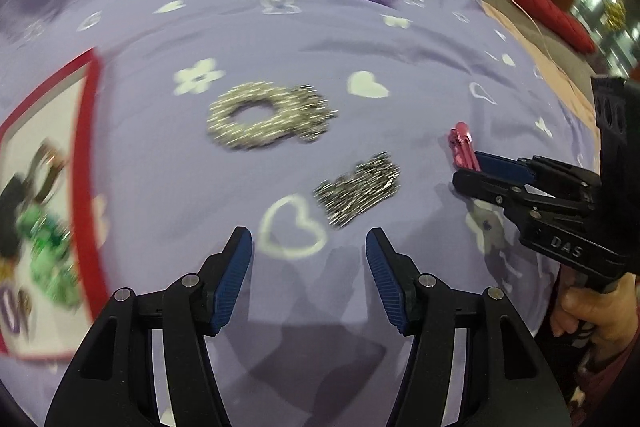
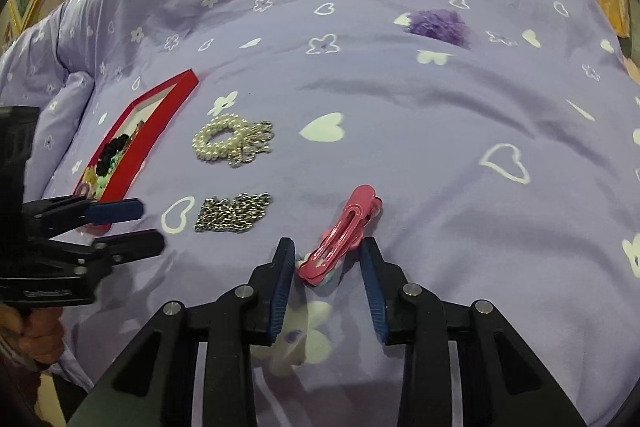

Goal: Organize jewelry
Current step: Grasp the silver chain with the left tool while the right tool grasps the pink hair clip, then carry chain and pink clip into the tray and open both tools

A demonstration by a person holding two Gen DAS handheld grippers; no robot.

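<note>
Our right gripper has its jaws apart around the near end of the pink hair clip on the bed. Left of the clip lie the silver chain and pearl bracelet, then the red box. Our left gripper hovers with jaws apart, empty.

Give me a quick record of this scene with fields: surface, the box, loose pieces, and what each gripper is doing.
surface: purple bedspread with white hearts and flowers
box: red jewelry box, open, already holding black and green pieces
loose pieces: pearl bracelet, silver chain, pink hair clip, purple pom-pom
left gripper: open, empty, near the silver chain
right gripper: open, fingers either side of the pink hair clip's near end
</note>
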